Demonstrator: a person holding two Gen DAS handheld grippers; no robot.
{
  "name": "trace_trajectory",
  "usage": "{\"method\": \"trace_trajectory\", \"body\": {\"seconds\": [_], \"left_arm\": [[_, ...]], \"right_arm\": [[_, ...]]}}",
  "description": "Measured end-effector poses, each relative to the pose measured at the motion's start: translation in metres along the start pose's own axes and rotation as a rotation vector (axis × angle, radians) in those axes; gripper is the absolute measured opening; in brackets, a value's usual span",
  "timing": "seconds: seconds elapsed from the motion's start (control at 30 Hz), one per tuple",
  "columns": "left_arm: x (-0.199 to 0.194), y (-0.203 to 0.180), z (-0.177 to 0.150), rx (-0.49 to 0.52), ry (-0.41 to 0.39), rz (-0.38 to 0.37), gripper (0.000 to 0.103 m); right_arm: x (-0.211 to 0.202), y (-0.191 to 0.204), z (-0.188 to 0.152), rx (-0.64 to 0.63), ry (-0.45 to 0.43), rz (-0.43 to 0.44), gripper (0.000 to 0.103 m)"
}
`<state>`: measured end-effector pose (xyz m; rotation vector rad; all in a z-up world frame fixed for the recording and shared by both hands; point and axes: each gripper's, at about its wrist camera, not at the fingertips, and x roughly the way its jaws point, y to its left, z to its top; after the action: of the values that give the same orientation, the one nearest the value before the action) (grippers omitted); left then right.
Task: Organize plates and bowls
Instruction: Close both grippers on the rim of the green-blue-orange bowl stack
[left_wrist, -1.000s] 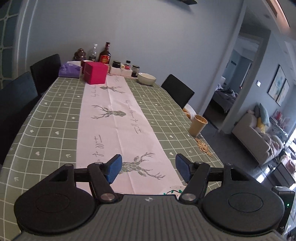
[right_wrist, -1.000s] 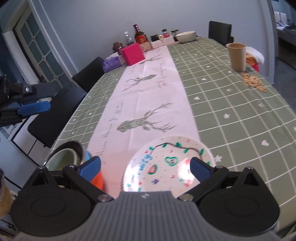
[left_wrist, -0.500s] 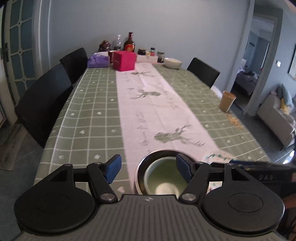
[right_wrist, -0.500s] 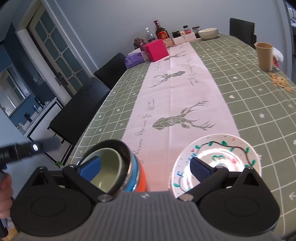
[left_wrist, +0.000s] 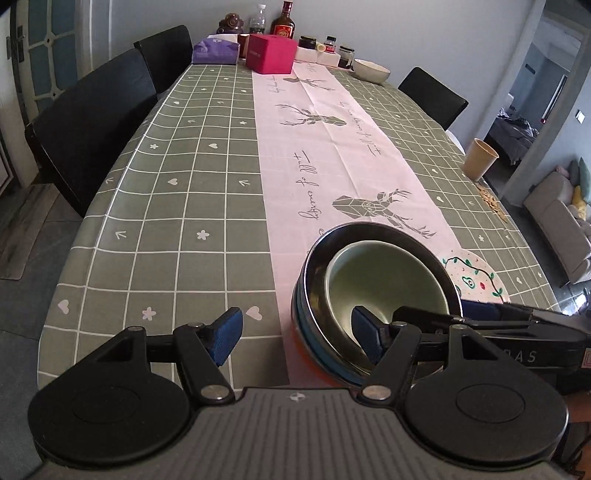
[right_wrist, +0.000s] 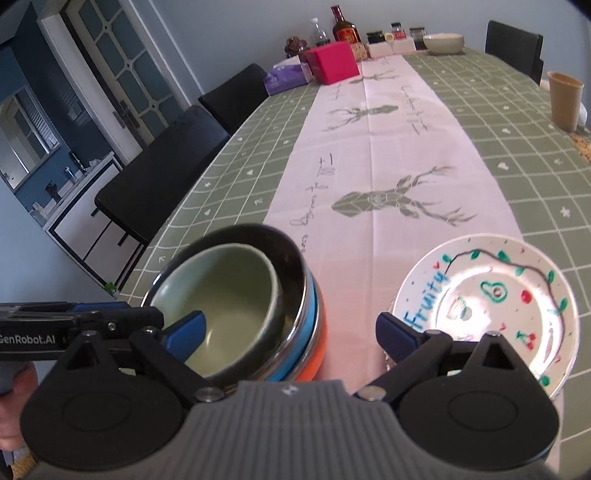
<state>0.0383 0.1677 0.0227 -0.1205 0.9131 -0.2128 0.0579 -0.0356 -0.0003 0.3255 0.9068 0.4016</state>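
A stack of nested bowls (left_wrist: 380, 291) stands at the table's near end: a pale green bowl (right_wrist: 229, 295) inside a steel one, over blue and orange ones. A white plate with fruit drawings (right_wrist: 491, 306) lies just right of it and also shows in the left wrist view (left_wrist: 476, 277). My left gripper (left_wrist: 295, 339) is open, its right finger over the stack's near rim. My right gripper (right_wrist: 288, 332) is open, its left finger over the green bowl, its right finger at the plate's near edge.
A cream bowl (left_wrist: 371, 70), a pink box (left_wrist: 271, 53), a tissue box (left_wrist: 216, 51), bottles and jars stand at the table's far end. A tan cup (left_wrist: 480, 158) and crumbs are at the right edge. Black chairs (left_wrist: 92, 122) line the left side.
Both grippers have moved in closer to the bowl stack, which now fills more of each view. Their jaws stay open.
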Motion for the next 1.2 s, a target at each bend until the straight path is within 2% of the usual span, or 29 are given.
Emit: {"method": "trace_trajectory", "body": {"seconds": [0.13,0.33,0.47,0.6,0.73,0.77,0.83,1.03,1.1,1.2], "left_arm": [[0.007,0.010,-0.001,-0.122,-0.027,-0.022,0.079],[0.014,0.023,0.000,-0.224,-0.024,-0.097,0.079],[0.021,0.034,-0.002,-0.313,0.007,-0.196,0.079],[0.027,0.037,-0.004,-0.336,0.011,-0.173,0.079],[0.040,0.044,-0.008,-0.403,0.068,-0.192,0.079],[0.044,0.045,-0.009,-0.411,0.088,-0.182,0.082],[0.046,0.047,-0.011,-0.427,0.092,-0.191,0.083],[0.058,0.047,-0.012,-0.475,0.159,-0.208,0.083],[0.066,0.049,-0.014,-0.507,0.199,-0.228,0.084],[0.074,0.051,-0.017,-0.551,0.256,-0.261,0.083]], "right_arm": [[0.011,-0.009,-0.003,0.094,0.030,0.024,0.095],[0.014,-0.016,-0.005,0.192,0.010,0.068,0.095],[0.017,-0.032,-0.008,0.353,0.012,0.146,0.095],[0.020,-0.032,-0.009,0.384,0.026,0.181,0.094],[0.023,-0.028,-0.007,0.369,0.027,0.176,0.094],[0.023,-0.027,-0.007,0.369,0.030,0.177,0.094],[0.023,-0.026,-0.006,0.373,0.046,0.189,0.094],[0.029,-0.029,-0.006,0.437,0.104,0.202,0.095],[0.030,-0.027,-0.007,0.449,0.104,0.189,0.094],[0.029,-0.027,-0.009,0.460,0.099,0.163,0.086]]}}
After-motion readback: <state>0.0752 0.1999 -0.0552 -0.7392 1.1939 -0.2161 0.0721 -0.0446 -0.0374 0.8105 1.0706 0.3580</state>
